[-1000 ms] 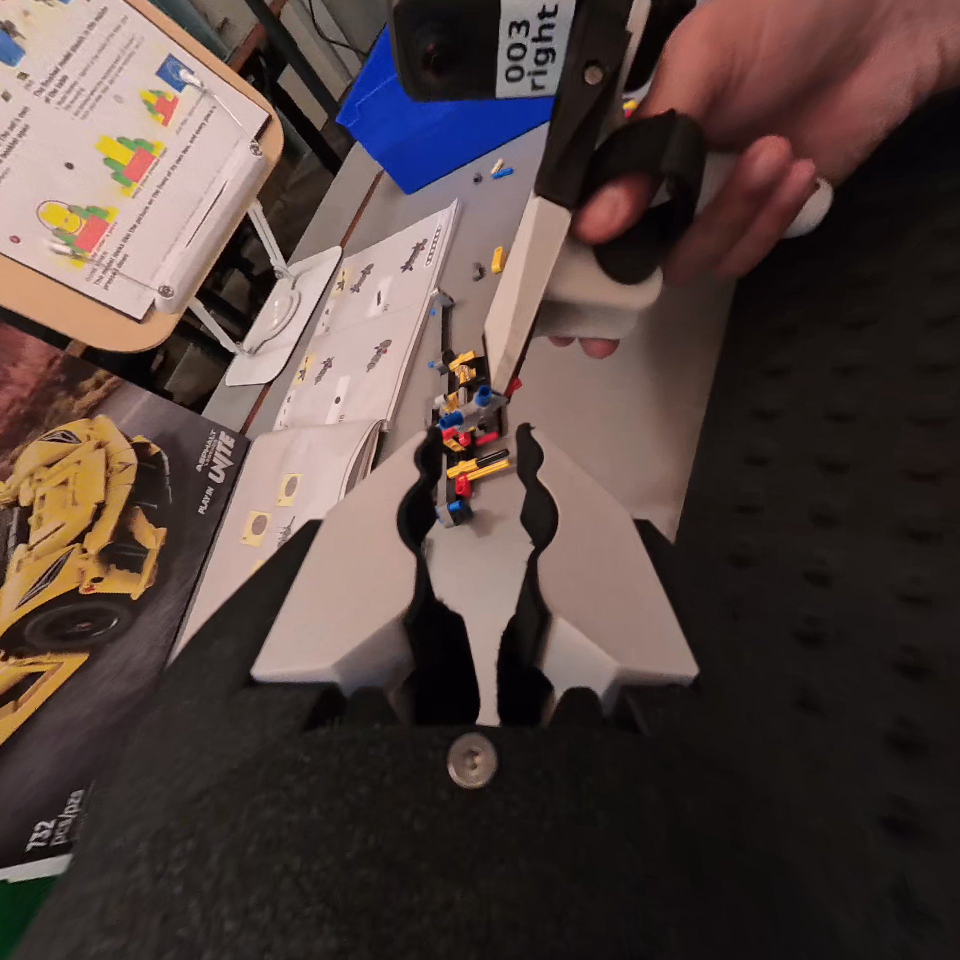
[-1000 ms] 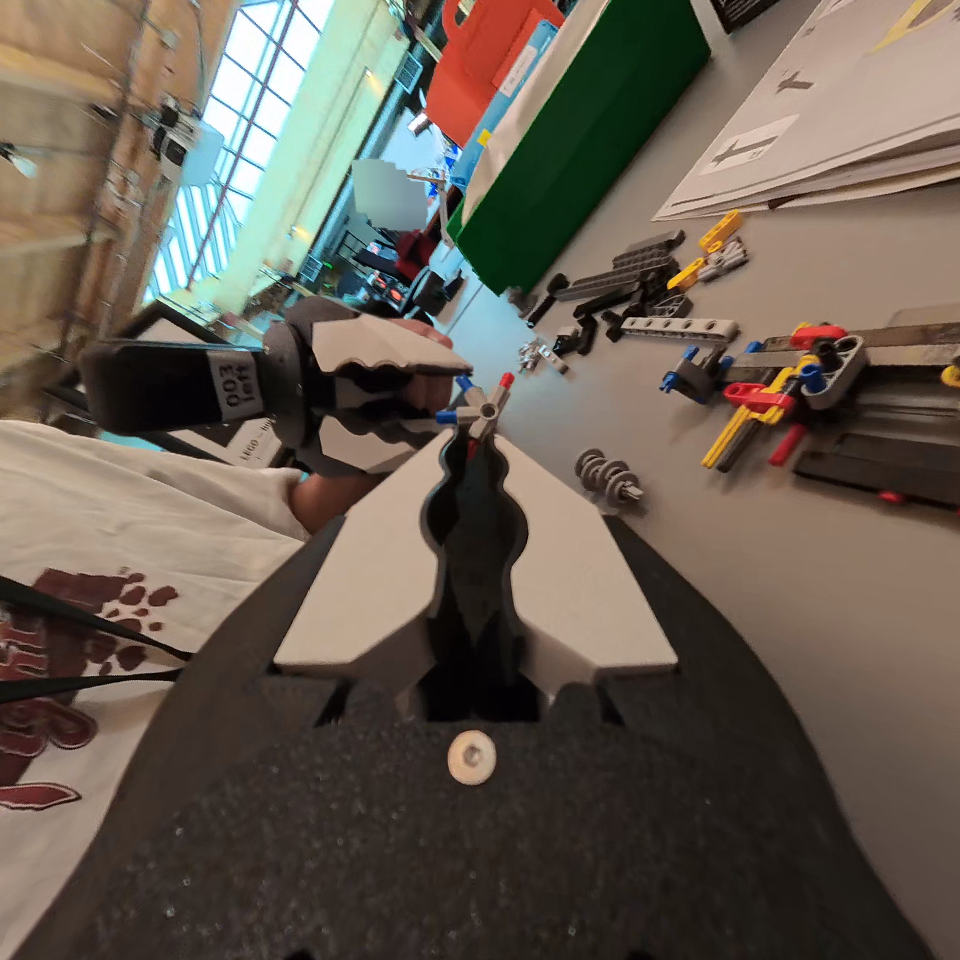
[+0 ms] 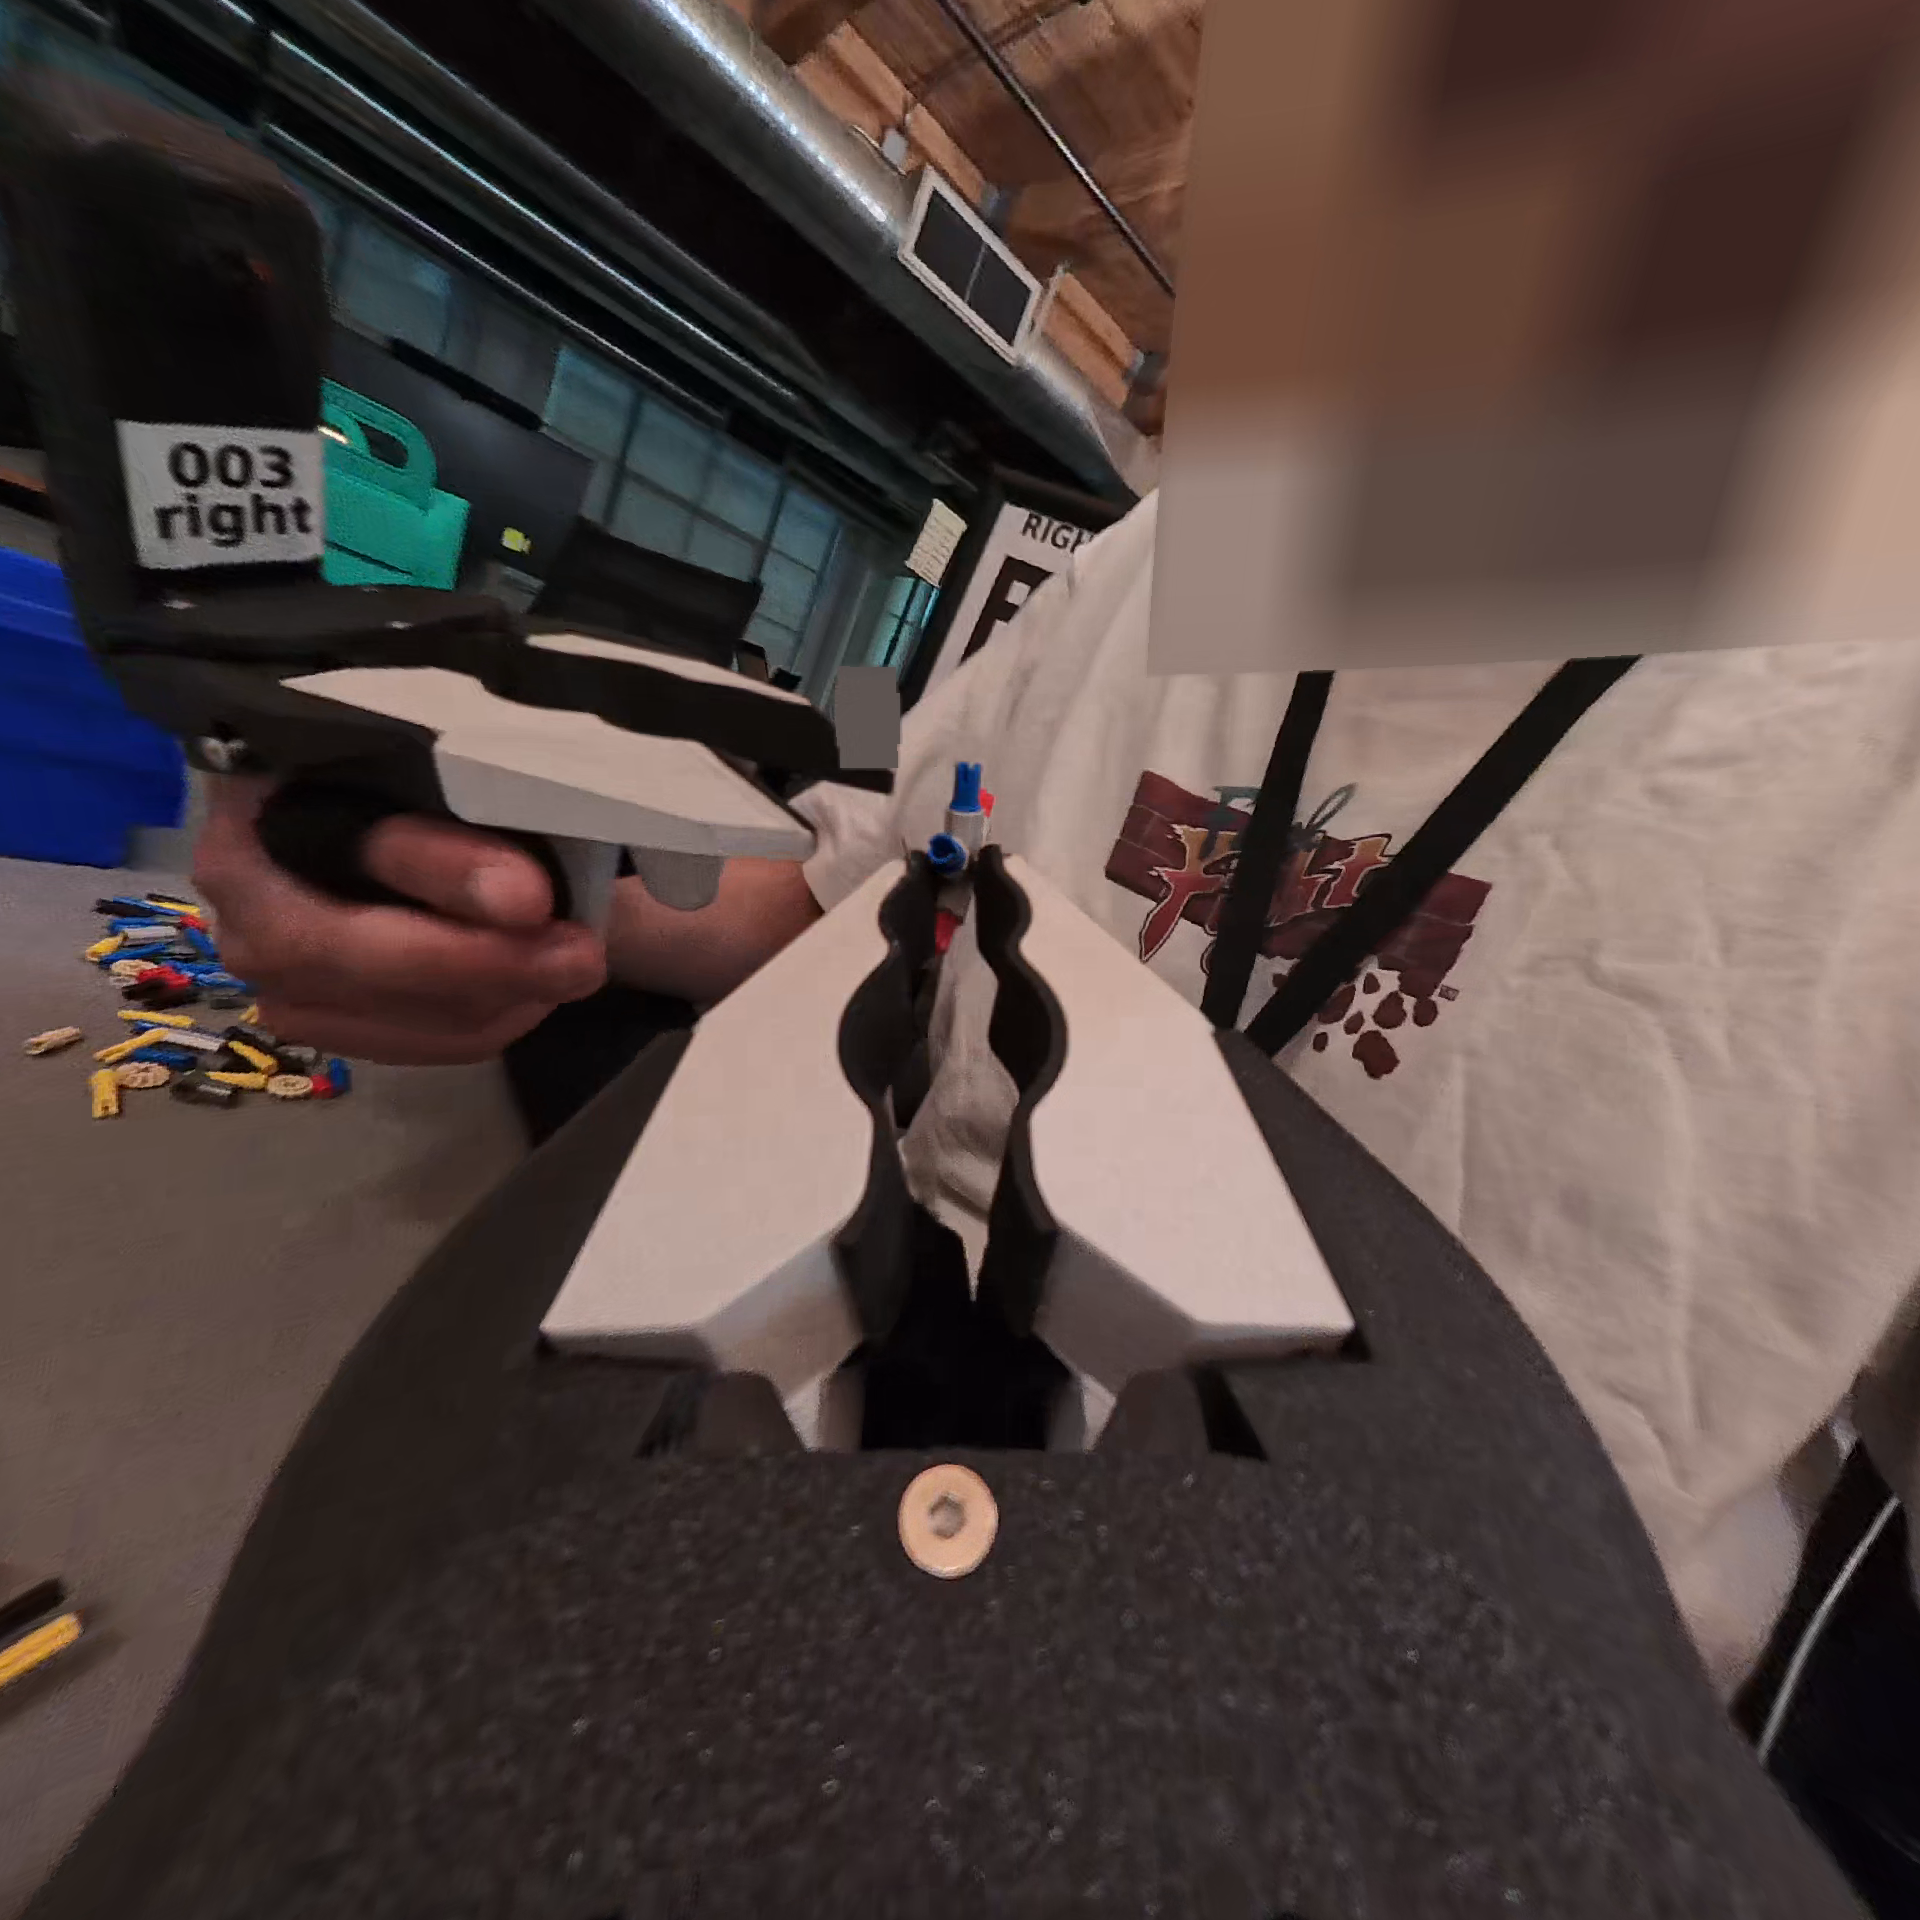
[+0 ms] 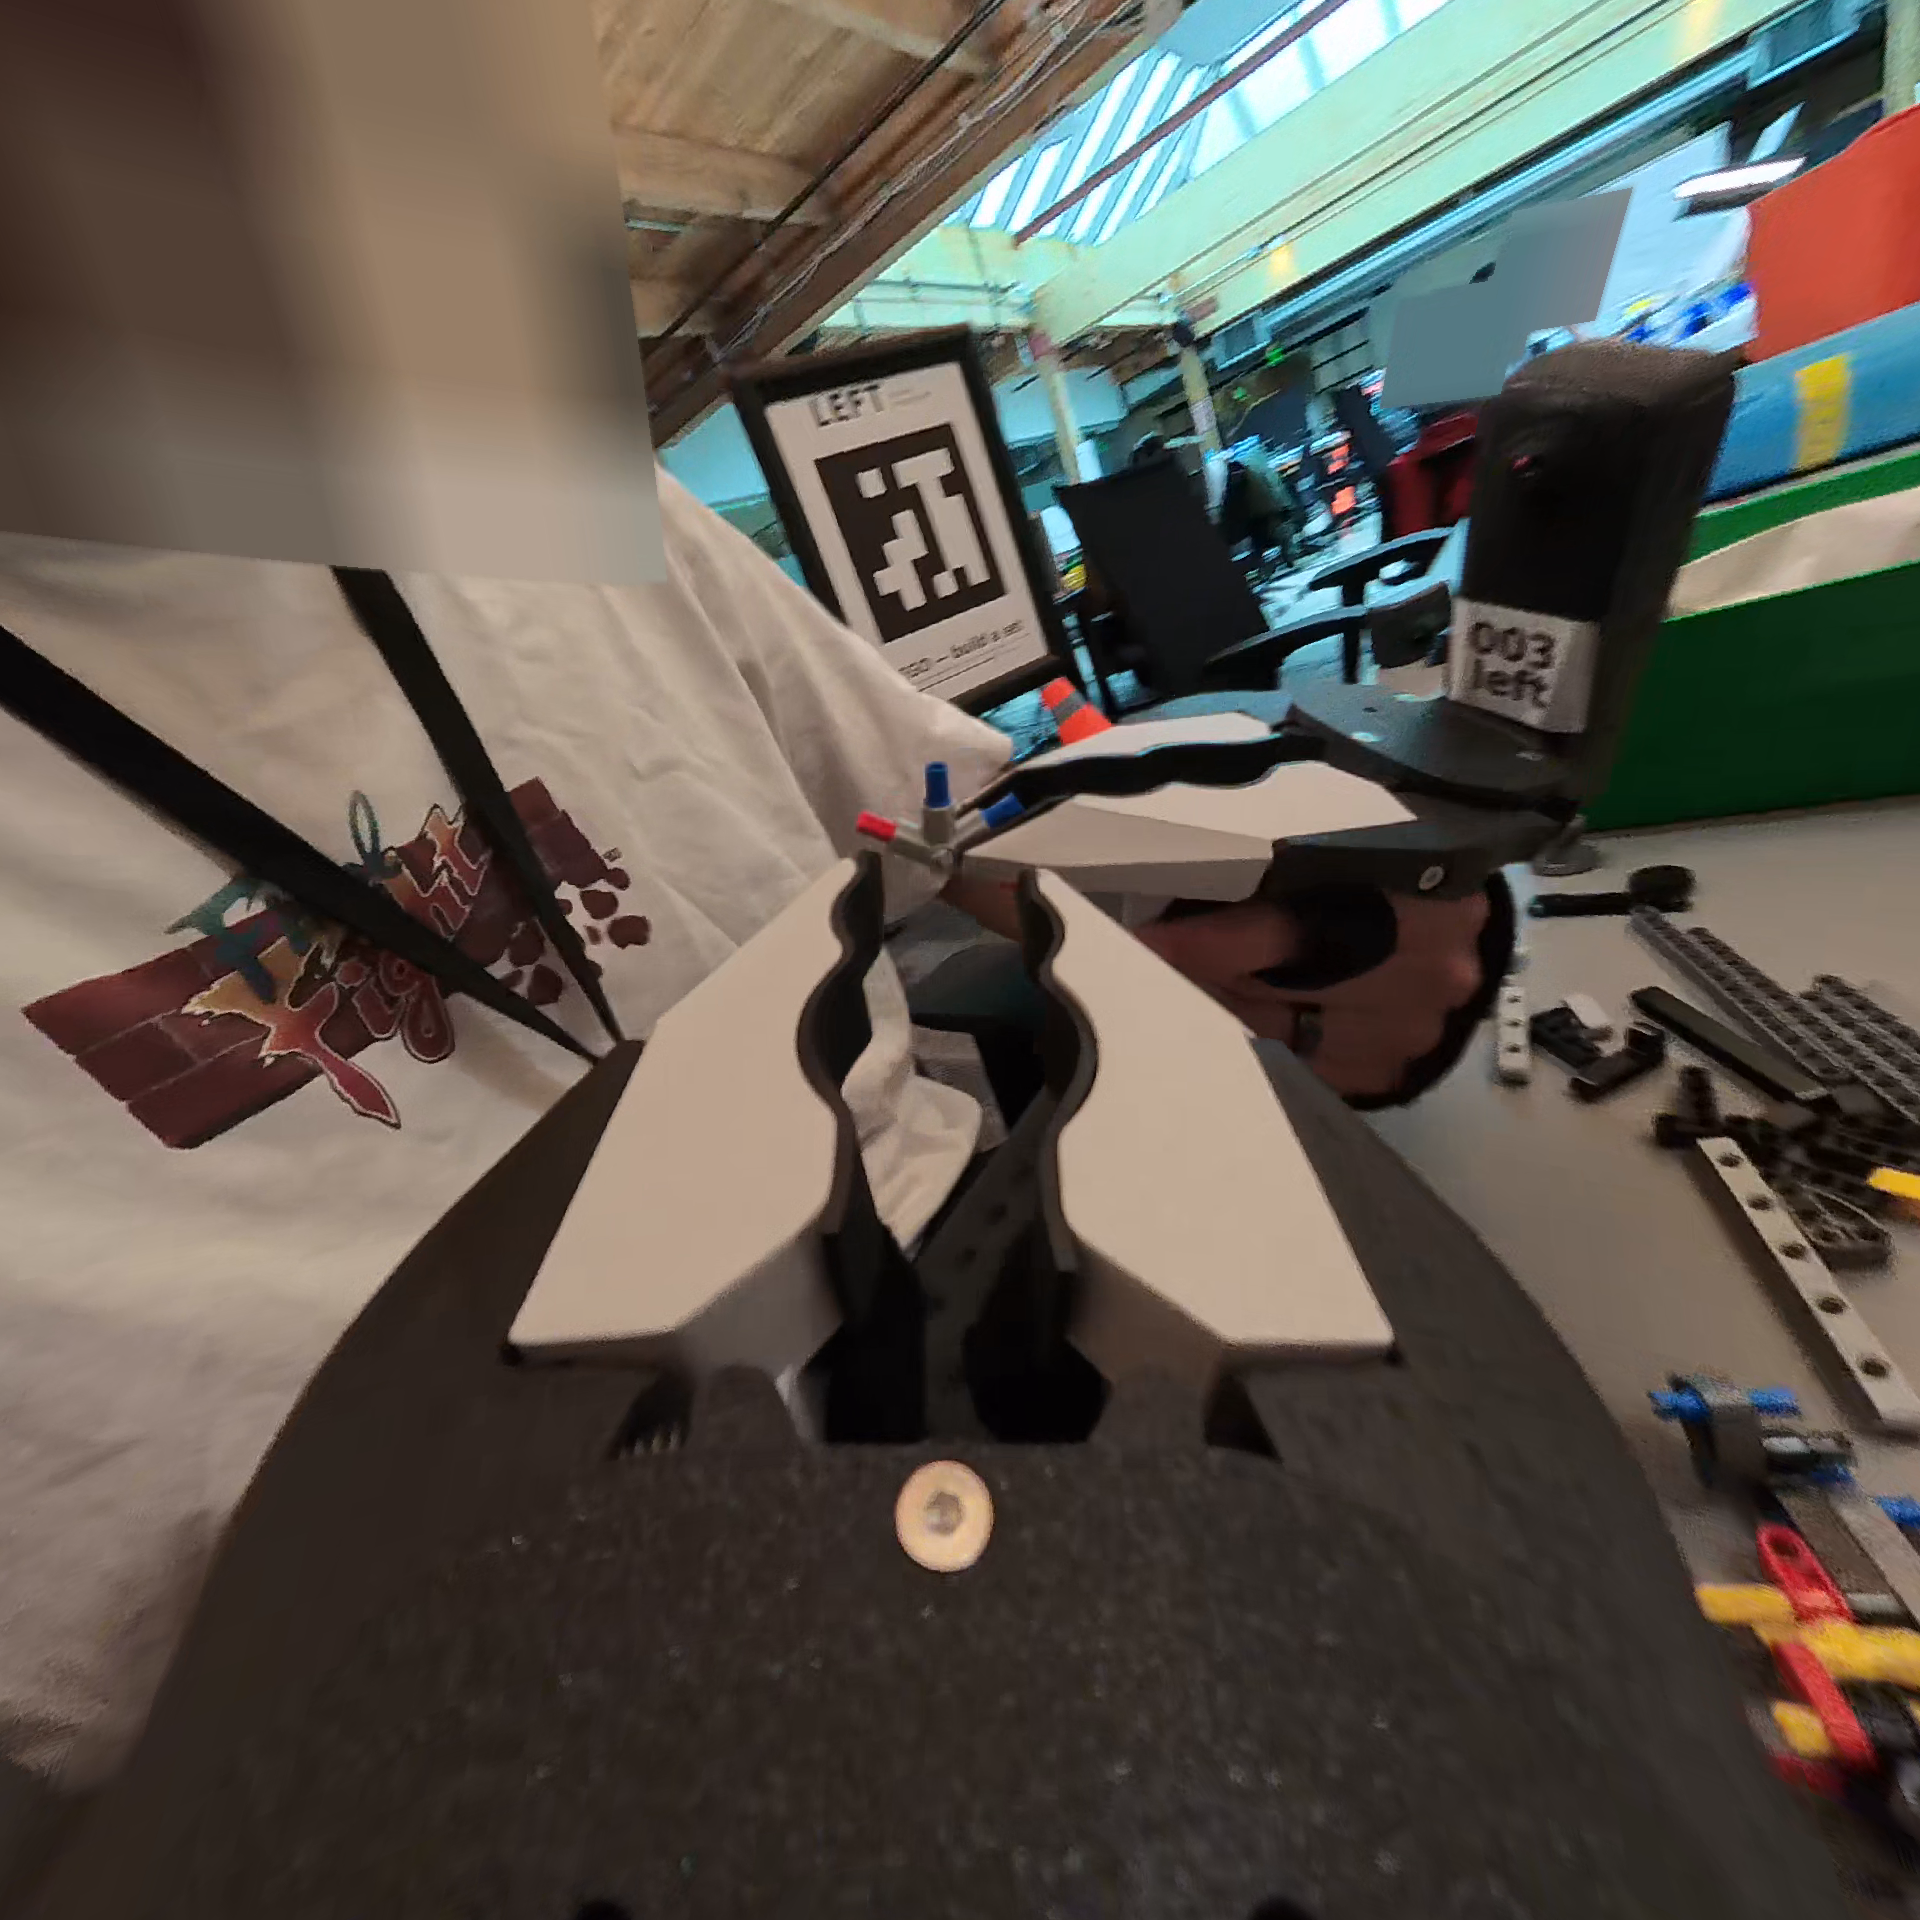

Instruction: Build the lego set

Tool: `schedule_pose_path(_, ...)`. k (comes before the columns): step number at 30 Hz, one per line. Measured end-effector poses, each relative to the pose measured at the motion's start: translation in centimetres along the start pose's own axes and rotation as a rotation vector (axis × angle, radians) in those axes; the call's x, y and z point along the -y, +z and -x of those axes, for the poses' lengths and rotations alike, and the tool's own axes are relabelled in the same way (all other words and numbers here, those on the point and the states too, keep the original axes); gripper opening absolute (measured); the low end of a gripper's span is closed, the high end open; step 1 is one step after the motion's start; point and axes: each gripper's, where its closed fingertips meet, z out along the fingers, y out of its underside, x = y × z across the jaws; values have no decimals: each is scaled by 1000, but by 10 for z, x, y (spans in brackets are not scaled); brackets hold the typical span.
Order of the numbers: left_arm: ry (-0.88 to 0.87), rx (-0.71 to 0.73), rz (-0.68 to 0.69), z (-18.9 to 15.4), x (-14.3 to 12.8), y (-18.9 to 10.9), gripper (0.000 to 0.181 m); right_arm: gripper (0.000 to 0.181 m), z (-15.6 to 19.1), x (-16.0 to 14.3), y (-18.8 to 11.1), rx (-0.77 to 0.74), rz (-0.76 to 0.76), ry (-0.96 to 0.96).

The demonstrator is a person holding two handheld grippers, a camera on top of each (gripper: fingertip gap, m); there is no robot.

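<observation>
Above the worktop [image 4: 1558,1195], left gripper [image 3: 951,862] pinches a small grey connector w/ blue & red pins [image 4: 928,826], raised near the person's chest. Right gripper [image 4: 948,894], spread & empty, sits just under it. Best approach, prob.: hold it steady, close squarely on one pin.

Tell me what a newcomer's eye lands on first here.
First, the small grey connector with blue and red pins, pinched at the tips of the left gripper and held up in the air. Just below it the right gripper stands open. Loose Lego parts lie scattered on the grey table.
</observation>
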Motion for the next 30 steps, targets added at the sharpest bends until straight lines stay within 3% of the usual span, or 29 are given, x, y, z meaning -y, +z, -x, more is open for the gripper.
schedule_pose_path(4, 1, -22, 76, 0, -4, 4, 5, 26, 2, 0, 14, 87, 40, -1)
schedule_pose_path(9, -26, 6, 118, 6, -10, 2, 6, 25, -4, -2, 15, 30, 53, -87)
schedule_pose_path(16, -131, 58, 88, 24, -15, -6, 5, 18, -17, -12, 6, -164, 131, -333)
schedule_pose_path(21, -177, 62, 46, 30, -14, -8, 5, 5, -17, -15, 1, -181, 138, -399)
schedule_pose_path(25, -189, 88, 15, 36, -12, -6, 5, 8, -18, -14, -4, -198, 124, -405)
schedule_pose_path(28, -182, 237, -5, 52, -6, -21, 12, 4, -31, -13, -18, -303, 150, -415)
schedule_pose_path(30, -106, 426, 47, 63, -9, -43, 19, 3, -40, -18, -32, -378, 186, -411)
